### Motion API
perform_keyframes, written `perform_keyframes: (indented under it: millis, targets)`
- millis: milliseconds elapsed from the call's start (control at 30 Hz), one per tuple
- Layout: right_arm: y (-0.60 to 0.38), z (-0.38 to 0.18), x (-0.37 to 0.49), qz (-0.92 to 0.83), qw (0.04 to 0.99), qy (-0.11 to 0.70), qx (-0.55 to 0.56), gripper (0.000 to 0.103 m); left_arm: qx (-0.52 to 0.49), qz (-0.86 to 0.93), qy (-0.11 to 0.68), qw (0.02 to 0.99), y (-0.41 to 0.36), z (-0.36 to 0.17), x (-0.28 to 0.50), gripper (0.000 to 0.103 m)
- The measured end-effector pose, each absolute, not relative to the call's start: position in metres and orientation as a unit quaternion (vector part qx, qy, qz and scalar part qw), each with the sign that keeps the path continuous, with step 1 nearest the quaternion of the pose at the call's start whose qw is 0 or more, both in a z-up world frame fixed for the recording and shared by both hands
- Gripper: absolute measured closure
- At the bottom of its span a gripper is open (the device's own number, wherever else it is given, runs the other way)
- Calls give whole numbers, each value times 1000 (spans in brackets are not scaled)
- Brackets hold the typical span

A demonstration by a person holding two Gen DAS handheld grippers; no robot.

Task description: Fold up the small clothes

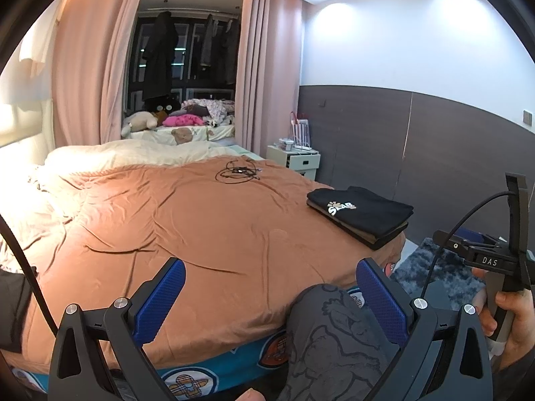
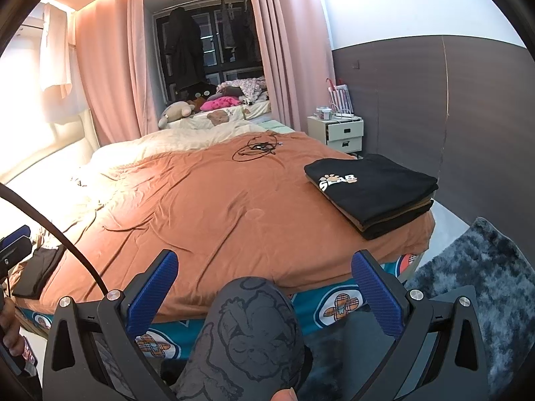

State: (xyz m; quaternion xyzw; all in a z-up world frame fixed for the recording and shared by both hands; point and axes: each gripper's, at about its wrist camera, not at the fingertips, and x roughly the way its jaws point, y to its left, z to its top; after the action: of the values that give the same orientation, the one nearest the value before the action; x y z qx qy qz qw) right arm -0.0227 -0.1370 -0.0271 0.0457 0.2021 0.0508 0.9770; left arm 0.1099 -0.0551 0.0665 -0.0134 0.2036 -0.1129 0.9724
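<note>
Both grippers, left point(image 1: 271, 297) and right point(image 2: 264, 287), hang wide apart and hold nothing above the bed's near edge. The folded clothes point(image 2: 371, 193) sit stacked on the orange blanket point(image 2: 207, 207), near its right corner.

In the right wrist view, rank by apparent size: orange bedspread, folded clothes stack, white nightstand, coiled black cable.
1. orange bedspread
2. folded clothes stack, nearer the camera
3. white nightstand and coiled black cable look alike; both far, so unranked.
</note>
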Motion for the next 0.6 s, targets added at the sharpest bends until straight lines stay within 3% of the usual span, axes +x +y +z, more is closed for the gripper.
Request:
perform_keyframes:
  millis: [600]
  targets:
    - [-130,-30,-28,49,978,201,41,0,-24,-111,208,972,-54,68,108,0]
